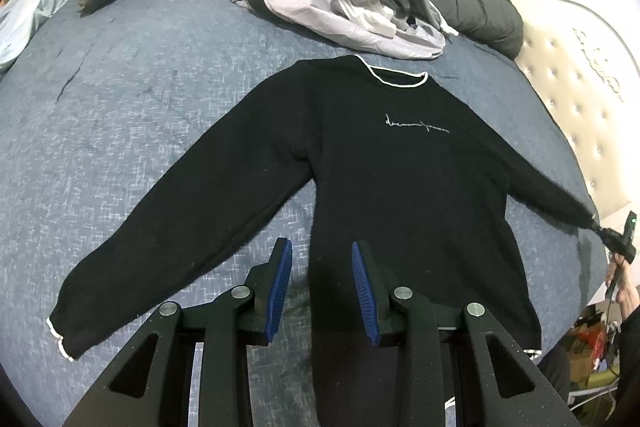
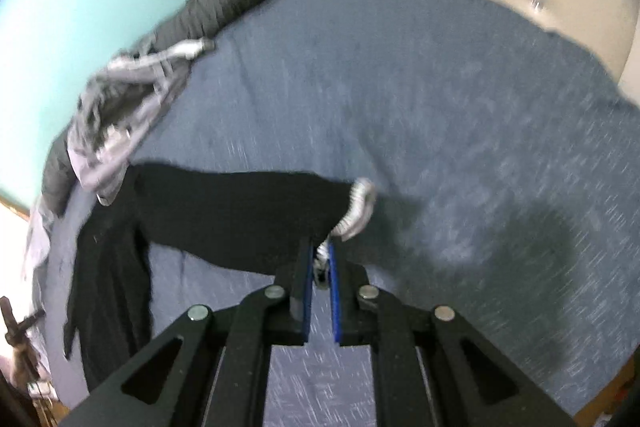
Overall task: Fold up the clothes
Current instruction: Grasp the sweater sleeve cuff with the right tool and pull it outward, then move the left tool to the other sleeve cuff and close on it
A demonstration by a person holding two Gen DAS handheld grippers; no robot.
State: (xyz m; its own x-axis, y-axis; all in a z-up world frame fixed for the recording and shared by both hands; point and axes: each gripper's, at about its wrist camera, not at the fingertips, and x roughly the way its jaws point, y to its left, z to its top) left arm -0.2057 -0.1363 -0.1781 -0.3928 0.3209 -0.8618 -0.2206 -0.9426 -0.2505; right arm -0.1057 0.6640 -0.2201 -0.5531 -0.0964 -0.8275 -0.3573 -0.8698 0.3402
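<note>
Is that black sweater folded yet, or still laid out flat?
Spread, not folded: the black sweater lies front-up on the bed, both sleeves out. The right gripper pinches one cuff.

A thin white line of cursive script [image 1: 417, 125] runs across the chest of the black long-sleeved sweater [image 1: 384, 163]; its words are too small to read.
</note>
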